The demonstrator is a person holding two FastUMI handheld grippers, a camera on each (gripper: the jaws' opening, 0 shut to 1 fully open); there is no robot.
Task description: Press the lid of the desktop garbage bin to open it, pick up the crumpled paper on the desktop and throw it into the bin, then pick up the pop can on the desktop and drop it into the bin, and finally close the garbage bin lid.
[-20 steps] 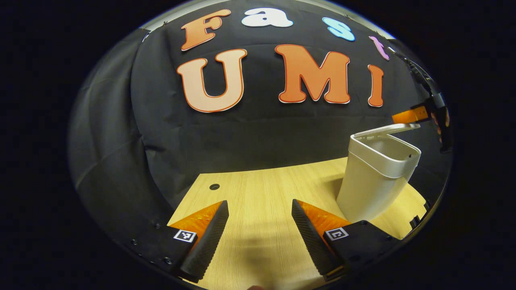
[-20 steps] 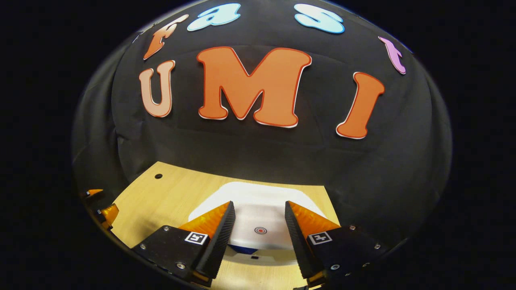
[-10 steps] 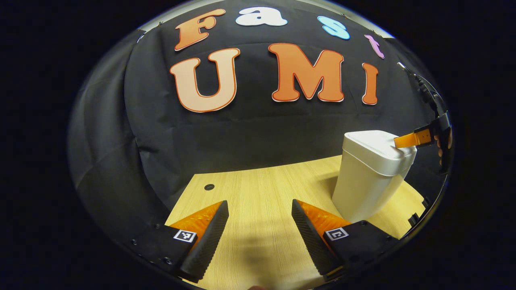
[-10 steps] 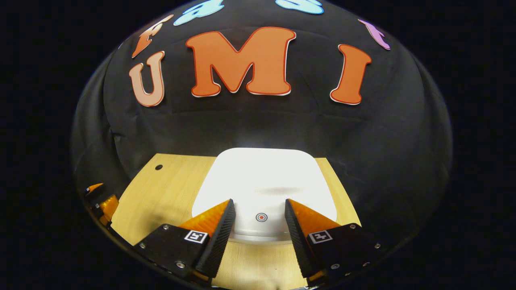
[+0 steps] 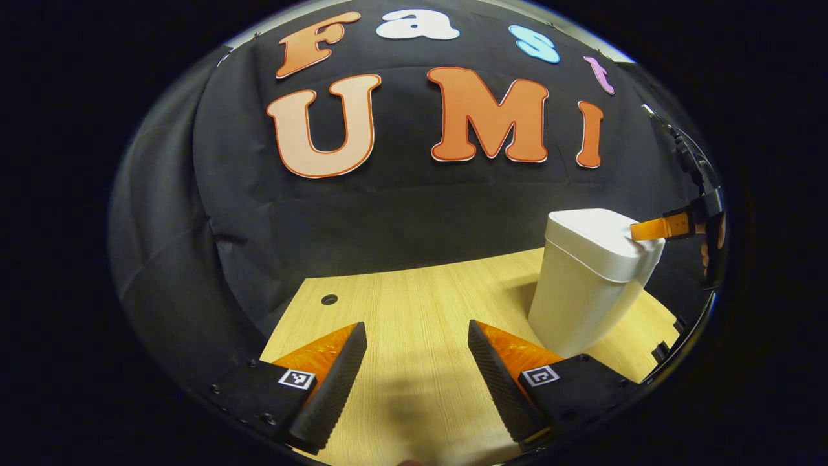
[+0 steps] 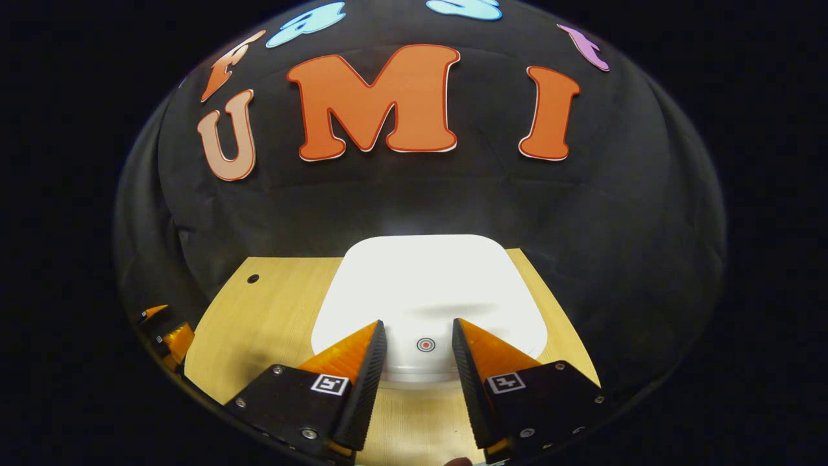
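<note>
— What do I count from here?
— One white bin, one lid on it, one wooden table with one small hole.
— Grippers?
— I count two: left gripper, right gripper.

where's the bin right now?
The garbage bin stands lid-down on the wooden table, at the right of the left gripper view. In the right gripper view it sits just ahead of the right claw, whose tips reach over its lid.
</note>
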